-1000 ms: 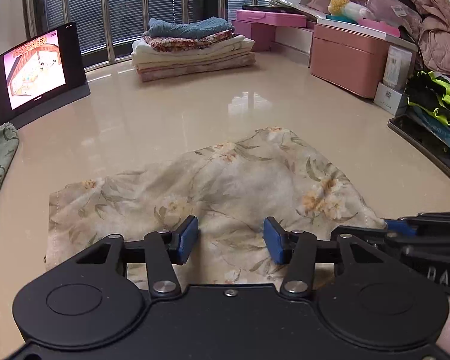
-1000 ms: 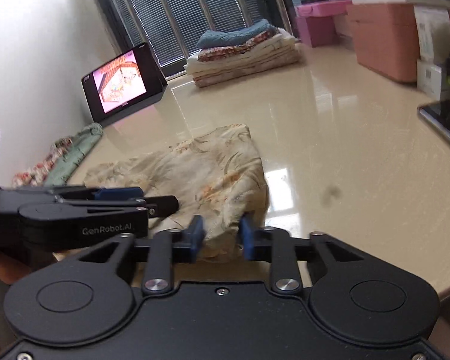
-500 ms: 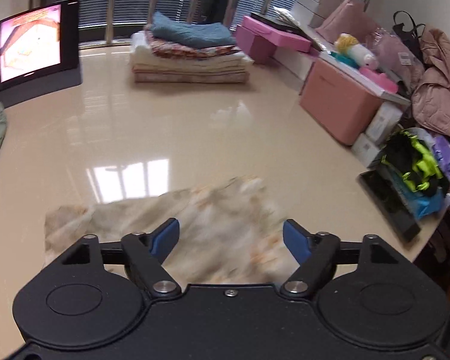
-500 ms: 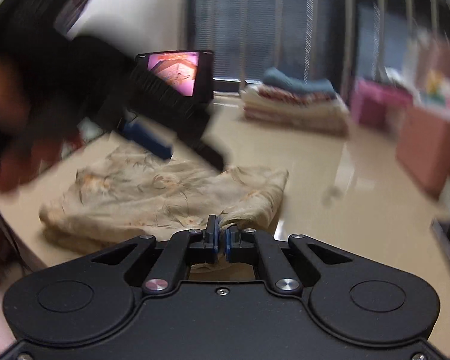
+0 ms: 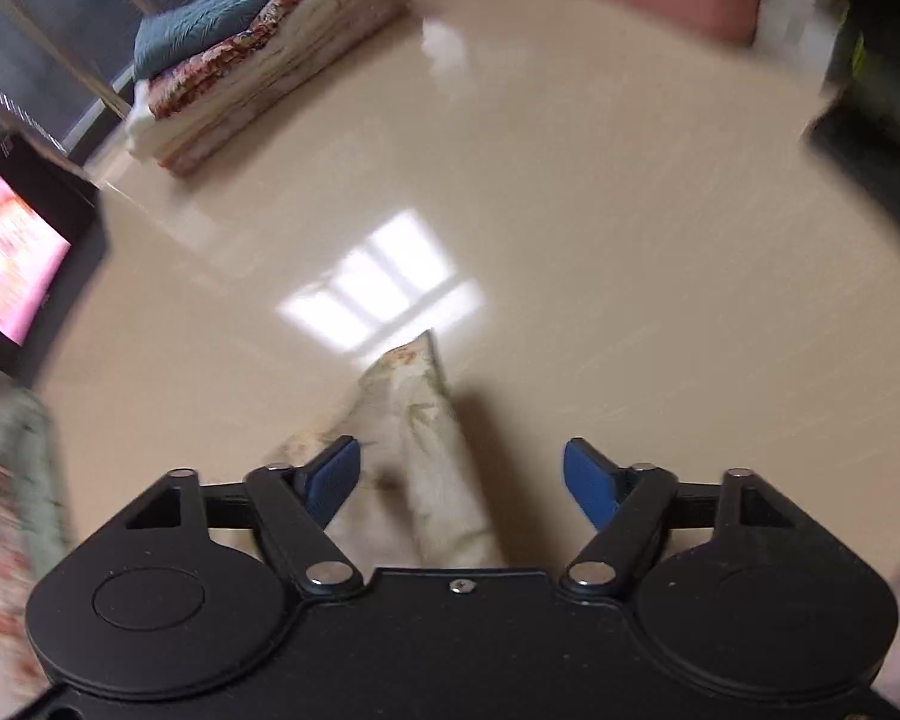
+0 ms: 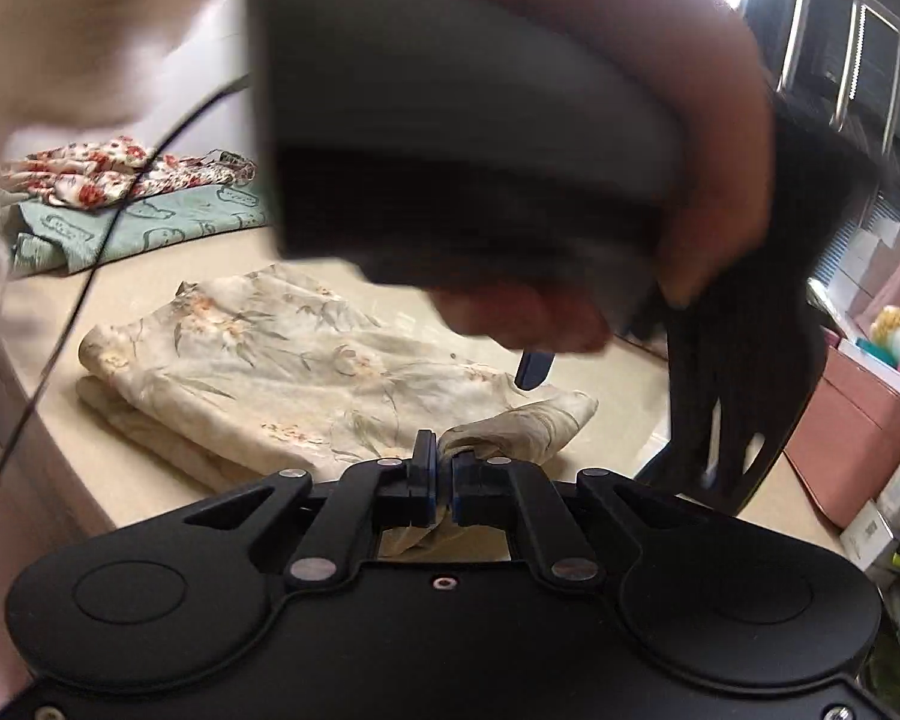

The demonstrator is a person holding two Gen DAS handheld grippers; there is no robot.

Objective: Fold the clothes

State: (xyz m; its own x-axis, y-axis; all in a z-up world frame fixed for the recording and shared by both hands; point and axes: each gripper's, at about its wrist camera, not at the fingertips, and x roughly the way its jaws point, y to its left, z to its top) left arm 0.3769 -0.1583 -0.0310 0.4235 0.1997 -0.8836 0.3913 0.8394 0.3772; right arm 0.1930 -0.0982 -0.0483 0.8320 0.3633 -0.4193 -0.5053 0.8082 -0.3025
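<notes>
Basically no readable writing in either current view: the "GenRobot.AI" mark seen on the left tool a second ago is out of sight now, and the lit screen at far left is just a pink smear. Right gripper is clenched on a bunched edge of the floral cloth, fabric pinched between the blue pads; a second ago its jaws stood apart with that edge only lying between them. Left gripper is released, jaws closing, pads not pressing on anything; a raised corner of the cloth sits between them, just beside the left pad. Its view has tipped down since the earlier frame, so the glossy beige table fills it and the cloth shows only as that one corner rather than spread flat. The folded stack sits at far left. In the right view the cloth lies folded double on the near table, and a hand gripping the left tool blocks the top of the frame, blurred. Red-flowered and green fabrics lie far left.
</notes>
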